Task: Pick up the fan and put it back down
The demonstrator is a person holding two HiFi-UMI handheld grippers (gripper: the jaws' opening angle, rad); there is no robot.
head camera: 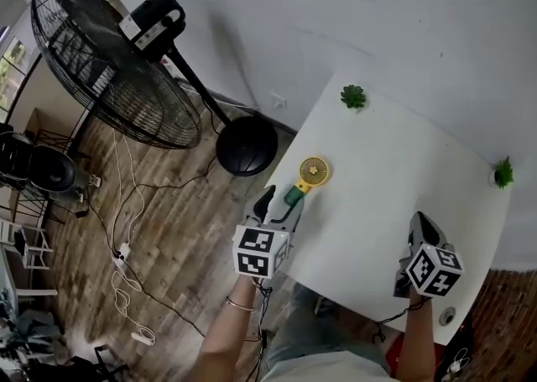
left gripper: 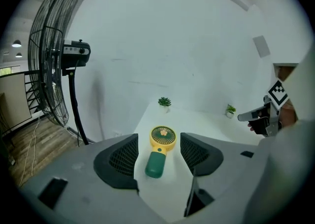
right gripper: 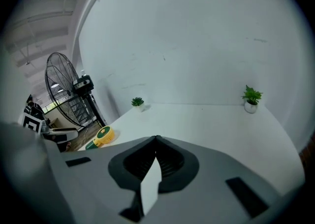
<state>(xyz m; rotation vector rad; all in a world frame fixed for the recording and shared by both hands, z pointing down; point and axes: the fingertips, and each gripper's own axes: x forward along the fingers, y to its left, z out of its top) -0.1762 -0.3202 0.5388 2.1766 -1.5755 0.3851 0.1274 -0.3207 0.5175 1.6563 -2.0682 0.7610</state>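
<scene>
A small hand fan [head camera: 307, 176] with a yellow round head and green handle lies flat on the white table [head camera: 394, 196] near its left edge. My left gripper [head camera: 279, 201] is open just short of it; the green handle [left gripper: 156, 164] lies between the two pads, which do not touch it. My right gripper [head camera: 419, 229] hovers over the table's near right part with its jaws shut and nothing in them. The fan [right gripper: 100, 137] shows small at the left of the right gripper view.
Two tiny potted plants stand on the table, one at the far left corner [head camera: 353, 96], one at the far right edge [head camera: 503, 174]. A big black pedestal fan [head camera: 113, 61] stands on the wooden floor left of the table, with cables [head camera: 126, 246] trailing nearby.
</scene>
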